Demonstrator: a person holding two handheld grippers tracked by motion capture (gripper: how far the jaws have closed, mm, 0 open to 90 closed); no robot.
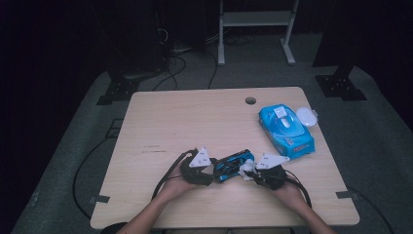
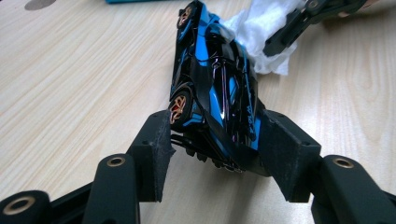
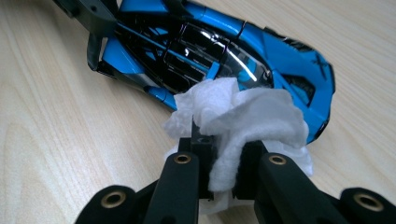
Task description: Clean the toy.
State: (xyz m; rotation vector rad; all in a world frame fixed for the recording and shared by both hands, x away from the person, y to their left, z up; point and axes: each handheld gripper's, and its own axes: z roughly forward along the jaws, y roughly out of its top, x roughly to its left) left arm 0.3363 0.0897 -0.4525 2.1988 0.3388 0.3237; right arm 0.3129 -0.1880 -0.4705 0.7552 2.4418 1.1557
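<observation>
The toy car [image 2: 212, 93] is glossy plastic, blue and black, with bright reflections on its roof. The wipe [image 3: 243, 121] is soft white cloth or paper (crumpled, fibrous). The table [image 1: 185, 122] is smooth pale wood-grain, and the gripper pads [image 2: 156, 149] look matt, rough black.

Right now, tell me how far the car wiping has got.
Done: a wipe is out of the pack and clamped in the right gripper. In hand: the left gripper holds the car by one end while the wipe presses on its body. Left: how much is already wiped can't be told.
</observation>
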